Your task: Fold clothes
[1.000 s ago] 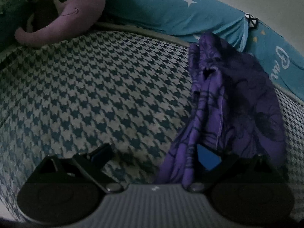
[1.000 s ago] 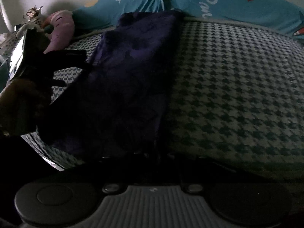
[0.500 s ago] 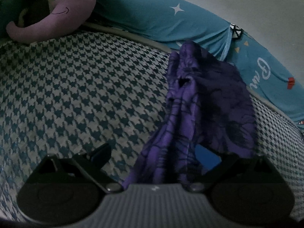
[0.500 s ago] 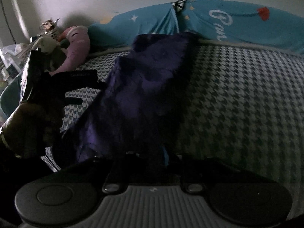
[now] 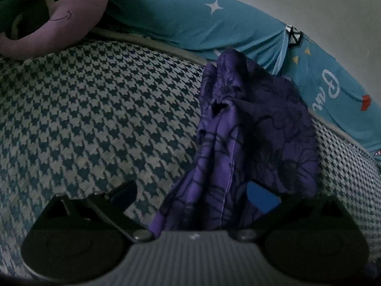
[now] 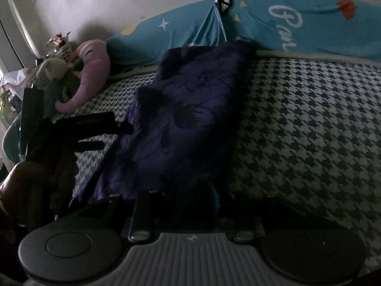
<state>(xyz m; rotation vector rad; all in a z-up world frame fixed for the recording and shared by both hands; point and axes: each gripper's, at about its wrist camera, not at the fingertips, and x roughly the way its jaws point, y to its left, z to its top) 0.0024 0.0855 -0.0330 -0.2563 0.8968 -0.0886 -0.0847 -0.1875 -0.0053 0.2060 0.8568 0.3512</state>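
A purple floral garment (image 5: 250,128) lies stretched in a long band on the houndstooth bed cover (image 5: 95,109), running toward the far pillow. In the left wrist view my left gripper (image 5: 193,190) stands open, its fingers wide apart, and the cloth's near end drapes between them onto the gripper body. In the right wrist view the garment (image 6: 190,109) runs from the pillow down to my right gripper (image 6: 181,190), which is shut on its near edge; the fingertips are hidden under cloth. The left gripper also shows in the right wrist view (image 6: 95,128), beside the garment's left edge.
A long teal pillow (image 5: 214,23) with white lettering lies along the far edge of the bed. A purple plush toy (image 5: 71,19) and a pale plush (image 6: 54,71) sit at the far left corner. The wall is behind them.
Both grippers have lifted and pulled back, drawing the garment's near end up. The left gripper's view has swung right, so the garment sits more central. The left fingers stay open.
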